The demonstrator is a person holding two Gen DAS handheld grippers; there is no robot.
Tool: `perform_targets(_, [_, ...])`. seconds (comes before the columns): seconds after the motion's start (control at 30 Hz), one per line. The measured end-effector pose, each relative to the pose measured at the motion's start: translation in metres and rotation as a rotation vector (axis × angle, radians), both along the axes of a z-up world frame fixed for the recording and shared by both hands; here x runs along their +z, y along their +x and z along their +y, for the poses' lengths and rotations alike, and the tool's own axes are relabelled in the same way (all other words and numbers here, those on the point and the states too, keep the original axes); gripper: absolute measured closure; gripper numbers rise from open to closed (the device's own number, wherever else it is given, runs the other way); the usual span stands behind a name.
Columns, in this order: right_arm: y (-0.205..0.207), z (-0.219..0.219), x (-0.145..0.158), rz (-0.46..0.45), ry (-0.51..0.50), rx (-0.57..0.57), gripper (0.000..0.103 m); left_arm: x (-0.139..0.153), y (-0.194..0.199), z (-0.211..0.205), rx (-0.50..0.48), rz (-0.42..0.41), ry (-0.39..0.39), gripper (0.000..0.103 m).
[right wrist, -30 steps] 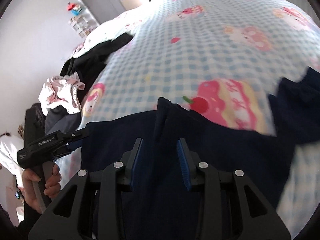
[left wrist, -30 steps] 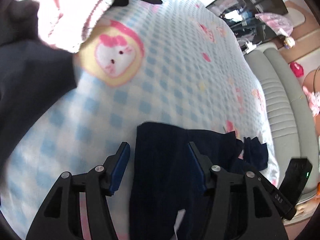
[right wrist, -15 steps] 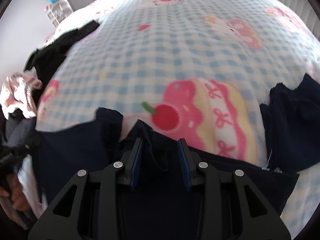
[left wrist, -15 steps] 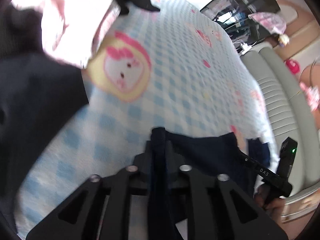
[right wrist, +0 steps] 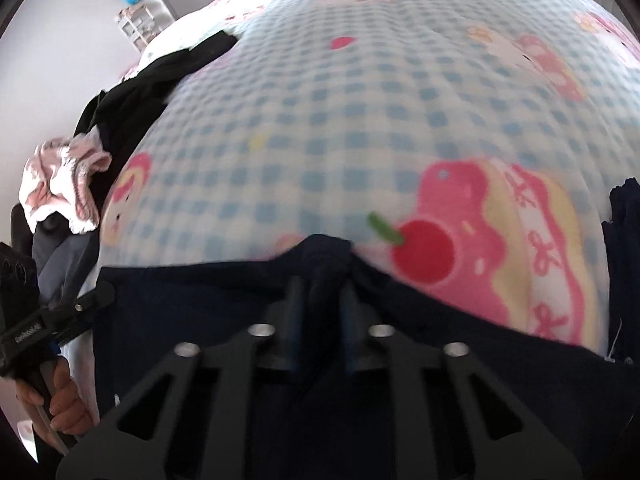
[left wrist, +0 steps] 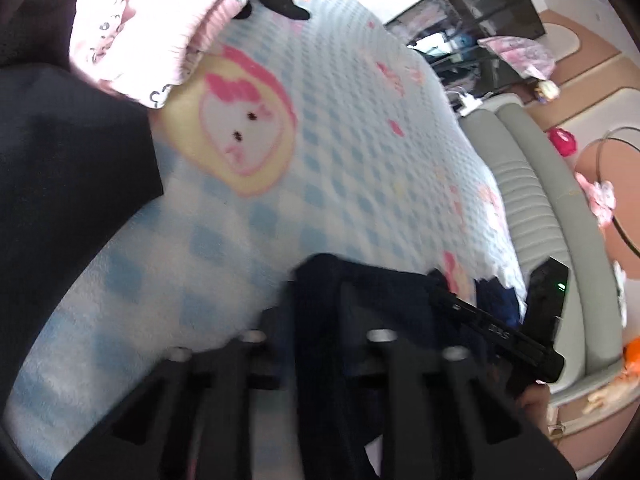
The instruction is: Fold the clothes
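1. The left gripper [left wrist: 316, 292] has its jaws pressed together on a bunched edge of the dark blue garment [left wrist: 360, 300]. The jaws have just been closing, and the cloth is between them.

2. The right gripper [right wrist: 320, 276] is also pinching a little hump of the same garment at its top edge. Its jaws have just been closing too, with cloth between them.

3. The garment lies on the bed, on the blue checked blanket [right wrist: 360, 100] with pink cartoon pictures. In the right wrist view its top edge runs across just below the cherry cake picture [right wrist: 480, 248].

4. The cloth looks soft, floppy and light. It will likely sag between the two pinches and bend wherever it is moved. It is not something that breaks.

5. A good place to hold it is likely along the edge, near the corners, one gripper on each side. The pinches look small, so the cloth could slip out if it is pulled hard.

6. Farther out, a pile of other clothes sits at the side of the bed, with a pink and white piece [left wrist: 160, 32] on top of dark ones.
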State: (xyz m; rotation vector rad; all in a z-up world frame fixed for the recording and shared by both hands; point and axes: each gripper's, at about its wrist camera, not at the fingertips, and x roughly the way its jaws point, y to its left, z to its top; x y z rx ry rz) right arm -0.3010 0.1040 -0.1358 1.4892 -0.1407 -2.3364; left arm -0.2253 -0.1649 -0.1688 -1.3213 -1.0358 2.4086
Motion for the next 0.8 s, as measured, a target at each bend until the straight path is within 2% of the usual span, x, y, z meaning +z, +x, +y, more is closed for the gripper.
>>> perform_targets(0.2, [0.002,-0.004,0.027,0.098,-0.003,0.027,0.100,0.027,0.008,-0.001,0.007,0.075,-0.065,0.093])
perform_targets(0.27, [-0.002,-0.002,0.022,0.059,-0.021,0.015,0.100,0.017,0.002,-0.003,0.004,0.033,-0.090,0.091])
perform_targets(0.3, [-0.005,-0.001,0.017,0.031,-0.033,0.005,0.100,0.009,-0.001,-0.004,0.000,0.001,-0.105,0.086])
perform_targets(0.33, [-0.007,0.000,0.013,0.004,-0.046,-0.004,0.098,0.001,-0.004,-0.003,-0.005,-0.036,-0.115,0.086])
perform_targets(0.37, [-0.009,0.001,0.009,-0.024,-0.059,-0.014,0.095,0.002,-0.001,-0.004,0.007,-0.040,-0.109,0.086])
perform_targets(0.43, [-0.010,0.008,0.009,-0.050,-0.103,-0.029,0.068,0.017,0.009,-0.003,0.023,-0.004,-0.124,0.082])
perform_targets(0.5, [0.004,0.026,0.037,0.013,-0.185,-0.033,0.055,0.045,0.022,0.004,0.035,0.090,-0.220,0.062])
perform_targets(0.6, [0.028,0.060,0.074,0.099,-0.199,-0.041,0.055,0.066,0.028,0.019,0.001,0.171,-0.239,0.064])
perform_targets(0.67, [0.044,0.083,0.085,0.130,-0.142,-0.062,0.055,0.076,0.023,0.043,-0.074,0.193,-0.226,0.064])
perform_targets(0.73, [0.058,0.100,0.086,0.159,-0.023,-0.089,0.055,0.083,0.015,0.074,-0.163,0.204,-0.234,0.070])
perform_targets(0.8, [0.067,0.117,0.081,0.172,0.089,-0.122,0.055,0.086,0.002,0.105,-0.245,0.204,-0.251,0.071])
